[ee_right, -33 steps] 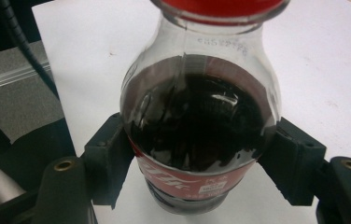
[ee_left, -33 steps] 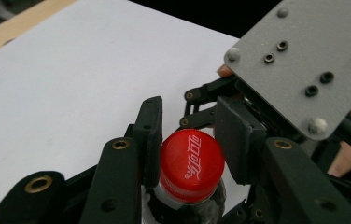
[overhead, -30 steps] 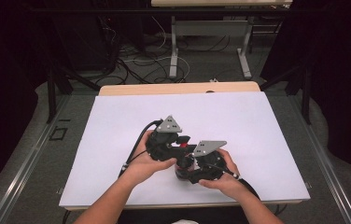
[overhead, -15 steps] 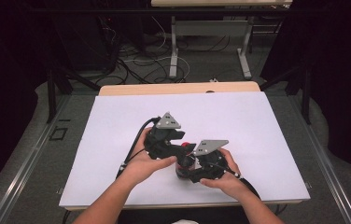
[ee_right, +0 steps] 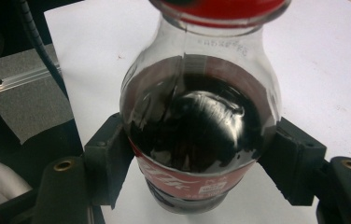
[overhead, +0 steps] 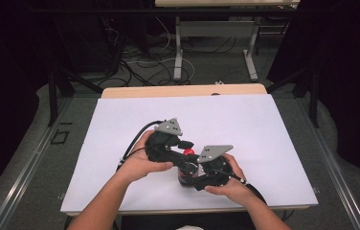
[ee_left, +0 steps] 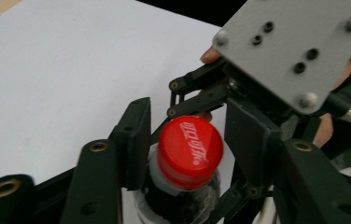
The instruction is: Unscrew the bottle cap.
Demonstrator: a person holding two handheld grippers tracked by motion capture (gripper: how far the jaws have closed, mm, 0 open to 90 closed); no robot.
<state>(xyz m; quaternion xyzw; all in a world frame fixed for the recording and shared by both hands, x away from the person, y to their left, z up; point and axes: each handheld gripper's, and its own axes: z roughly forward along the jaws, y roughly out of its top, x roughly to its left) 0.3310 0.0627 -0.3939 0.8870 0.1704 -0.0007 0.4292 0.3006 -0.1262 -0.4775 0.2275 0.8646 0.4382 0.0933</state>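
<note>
A small cola bottle (ee_right: 197, 126) with dark liquid and a red cap (ee_left: 190, 151) stands upright on the white table sheet (overhead: 264, 124), near its front edge. My right gripper (ee_right: 197, 163) is shut on the bottle's body, its pads (ee_right: 110, 158) pressing on both sides. My left gripper (ee_left: 187, 135) reaches over from the left with its jaws on either side of the cap. They have just been closing, and a narrow gap still shows between the left pad (ee_left: 138, 135) and the cap. From above, the cap (overhead: 188, 152) peeks out between both grippers.
The right gripper's grey plate (ee_left: 290, 51) hangs just behind the cap in the left gripper view. A wooden table edge (overhead: 183, 91) runs along the far side of the sheet. Cables (overhead: 159, 62) and table legs stand on the floor beyond.
The left gripper has edged slightly to the left above the bottle. The right hand and the bottle have stayed put.
</note>
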